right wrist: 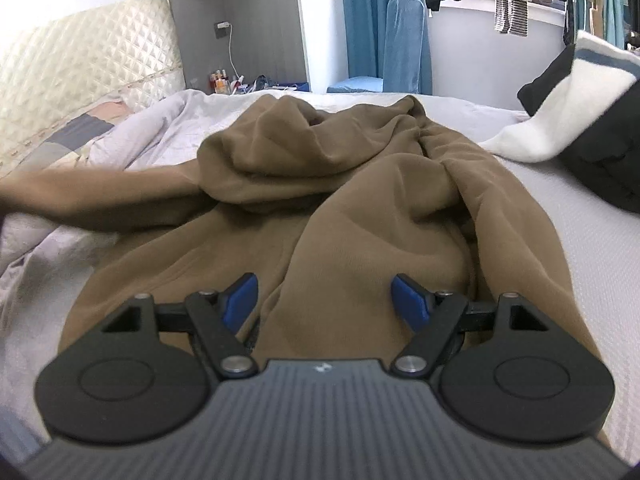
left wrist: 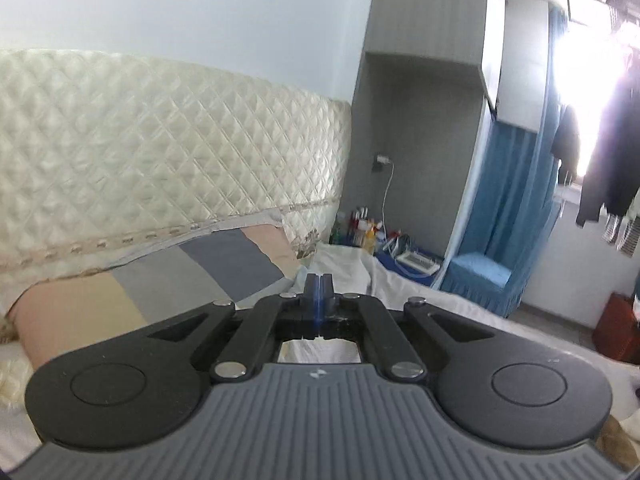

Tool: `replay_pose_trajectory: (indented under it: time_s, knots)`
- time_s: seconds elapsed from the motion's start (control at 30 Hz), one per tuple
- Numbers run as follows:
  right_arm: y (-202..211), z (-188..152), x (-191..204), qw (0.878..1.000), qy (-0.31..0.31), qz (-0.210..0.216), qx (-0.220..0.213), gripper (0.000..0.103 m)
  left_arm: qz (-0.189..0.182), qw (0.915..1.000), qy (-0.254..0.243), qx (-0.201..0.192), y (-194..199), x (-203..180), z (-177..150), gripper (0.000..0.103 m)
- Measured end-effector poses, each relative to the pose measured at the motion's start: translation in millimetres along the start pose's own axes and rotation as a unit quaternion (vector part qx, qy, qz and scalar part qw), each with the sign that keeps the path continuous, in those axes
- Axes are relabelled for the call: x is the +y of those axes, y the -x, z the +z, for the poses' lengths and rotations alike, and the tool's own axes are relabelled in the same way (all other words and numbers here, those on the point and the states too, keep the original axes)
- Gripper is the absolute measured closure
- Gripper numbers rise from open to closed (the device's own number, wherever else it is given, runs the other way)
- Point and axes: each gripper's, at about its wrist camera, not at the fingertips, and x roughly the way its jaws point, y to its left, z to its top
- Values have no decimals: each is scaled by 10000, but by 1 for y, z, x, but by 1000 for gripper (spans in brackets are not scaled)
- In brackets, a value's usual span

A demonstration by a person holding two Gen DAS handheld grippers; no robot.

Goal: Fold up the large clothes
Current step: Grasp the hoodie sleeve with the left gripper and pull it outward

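A large brown hooded sweatshirt (right wrist: 360, 200) lies crumpled on the bed (right wrist: 592, 264), hood bunched toward the far side, one sleeve stretched out to the left. My right gripper (right wrist: 324, 296) is open, its blue pads on either side of a raised fold near the garment's near edge. My left gripper (left wrist: 318, 280) is shut with nothing visible between its pads, held above the bed and pointing at the headboard end. A small brown patch of the sweatshirt (left wrist: 616, 440) shows at the left wrist view's lower right.
A quilted cream headboard (left wrist: 160, 152) and a striped pillow (left wrist: 192, 276) are at the bed's head. A rumpled pale sheet (right wrist: 168, 120) lies left. A black and white garment (right wrist: 580, 128) lies right. A grey cabinet (left wrist: 416, 120), cluttered nightstand (left wrist: 372, 236), blue curtains and hanging clothes stand beyond.
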Motion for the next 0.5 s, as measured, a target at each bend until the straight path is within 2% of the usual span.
replay_pose_trajectory:
  time_s: [0.1,0.2,0.37,0.5]
  knots:
    - [-10,3,0,10000,-37,35,84,25,-93,9993,-282,227,-21,-1,-8,103]
    - [-17,4,-1,9999,-63,74,123,25,-311,9955,-588,671,-40,-8,-42,102]
    - [-34,5,-4,9997,-146,45,207,25,-830,9815,-662,1592,-49,-4,-106,102]
    - [-39,6,-8,9994,-232,76,262,25,-1244,9612,-1002,2248,-27,-8,-142,99]
